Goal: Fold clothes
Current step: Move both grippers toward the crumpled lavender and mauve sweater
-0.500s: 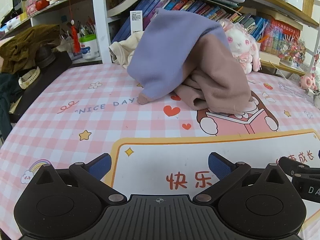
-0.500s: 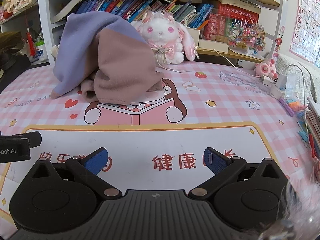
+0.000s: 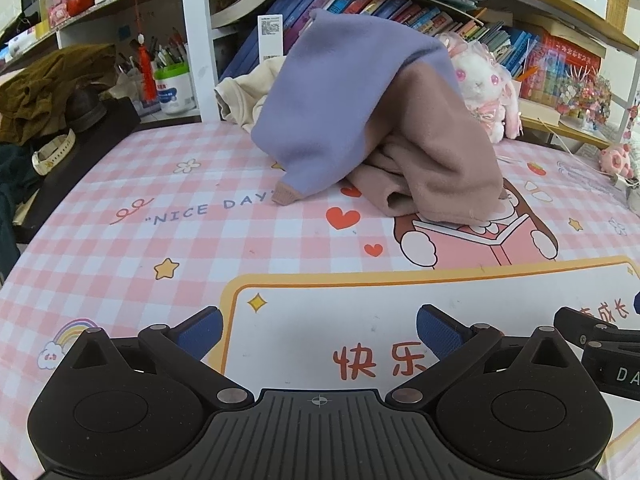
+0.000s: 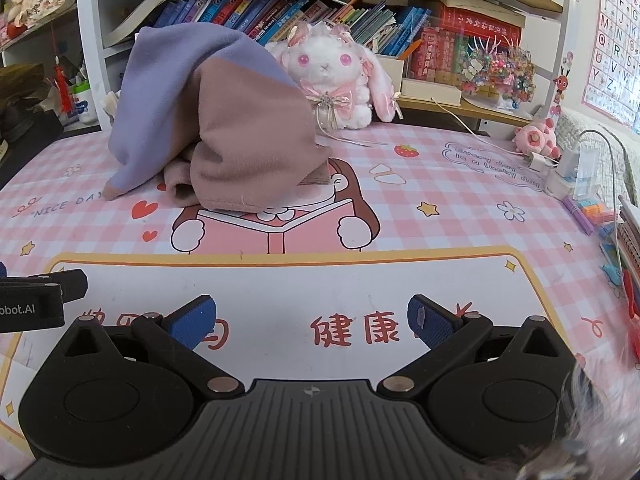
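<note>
A crumpled purple and dusty-pink garment (image 3: 372, 128) (image 4: 224, 120) is heaped at the back of the pink checked table mat (image 3: 160, 240) (image 4: 440, 200), leaning against the bookshelf. A cream garment (image 3: 244, 96) lies behind it to the left. My left gripper (image 3: 318, 334) hovers over the mat's white panel near the front edge, open and empty, well short of the heap. My right gripper (image 4: 312, 320) stands beside it, also open and empty. Each gripper's edge shows in the other's view.
A white plush rabbit (image 4: 332, 76) sits right of the heap before a bookshelf (image 4: 280, 8). A small pink toy (image 4: 536, 138), charger and cable (image 4: 560, 164) and pens (image 4: 592, 216) lie at the right. Dark clothes and a watch (image 3: 52, 152) are piled at the left.
</note>
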